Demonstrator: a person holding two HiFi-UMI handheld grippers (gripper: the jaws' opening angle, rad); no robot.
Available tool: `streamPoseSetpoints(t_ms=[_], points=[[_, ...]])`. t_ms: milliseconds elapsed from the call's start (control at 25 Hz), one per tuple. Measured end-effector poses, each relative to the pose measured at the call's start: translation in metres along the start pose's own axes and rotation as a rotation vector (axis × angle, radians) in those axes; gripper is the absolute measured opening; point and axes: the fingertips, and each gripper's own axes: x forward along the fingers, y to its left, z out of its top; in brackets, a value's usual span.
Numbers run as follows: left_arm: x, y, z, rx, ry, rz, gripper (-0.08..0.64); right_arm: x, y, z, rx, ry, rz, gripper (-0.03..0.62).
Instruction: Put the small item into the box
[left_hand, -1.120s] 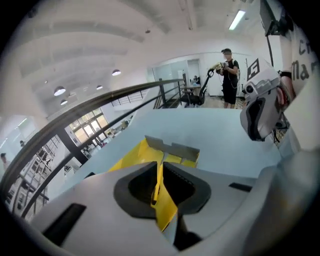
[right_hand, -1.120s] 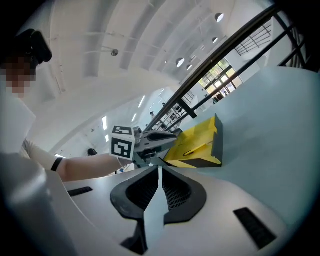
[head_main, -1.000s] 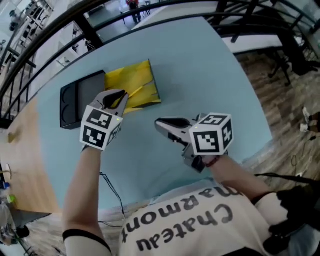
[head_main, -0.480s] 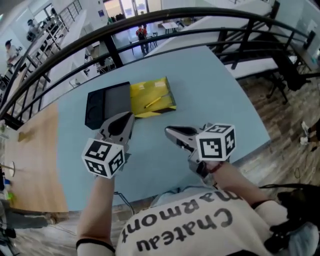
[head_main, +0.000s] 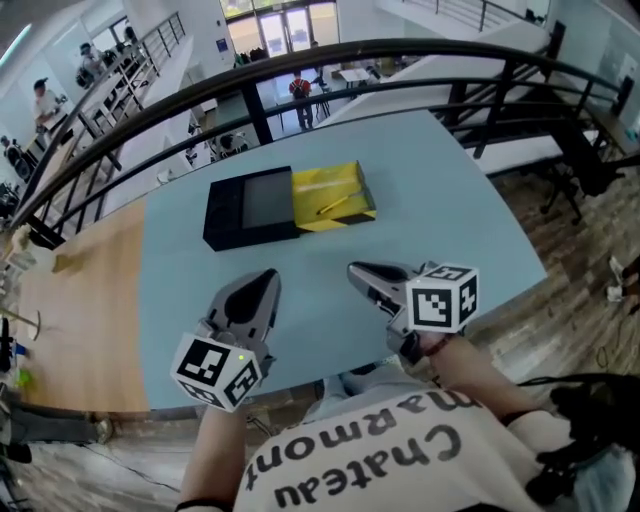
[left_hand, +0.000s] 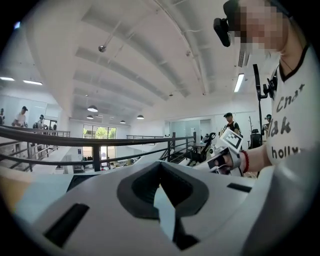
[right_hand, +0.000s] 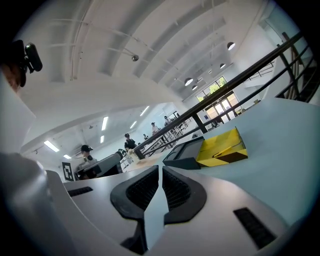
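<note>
A black box (head_main: 248, 205) lies on the pale blue table (head_main: 450, 200), with a yellow box (head_main: 340, 185) against its right side. A thin yellow stick-like item (head_main: 333, 205) rests inside the yellow box. In the right gripper view the yellow box (right_hand: 222, 147) and the item (right_hand: 226, 146) show ahead and to the right, beside the black box (right_hand: 185, 154). My left gripper (head_main: 268, 278) hangs near the table's front edge, shut and empty. My right gripper (head_main: 355, 270) hovers beside it, jaws together, holding nothing. Both point toward the boxes from well short of them.
A black railing (head_main: 300, 70) curves just past the table's far edge. A wooden surface (head_main: 70, 300) adjoins the table on the left. The table's right edge drops to a wood floor (head_main: 560, 230). People stand on a lower level in the distance.
My left gripper has drawn back from the yellow box toward the table's front edge. The right gripper pulled back a little too. The yellow item stays in the box.
</note>
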Motion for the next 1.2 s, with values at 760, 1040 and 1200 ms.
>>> streamPoseSetpoints(t_ms=[760, 1040, 1200], points=[[-0.060, -0.034, -0.051, -0.194, 0.011, 0.150, 0.003, -0.059, -0.006, -0.014, -0.054, 0.013, -0.030, 0.046], [-0.037, -0.069, -0.041, -0.194, -0.019, 0.144, 0.003, -0.097, -0.019, -0.017, -0.073, 0.027, -0.039, 0.046], [-0.031, -0.090, -0.042, -0.203, -0.020, 0.125, 0.003, -0.114, -0.026, -0.026, -0.068, 0.036, -0.059, 0.046]])
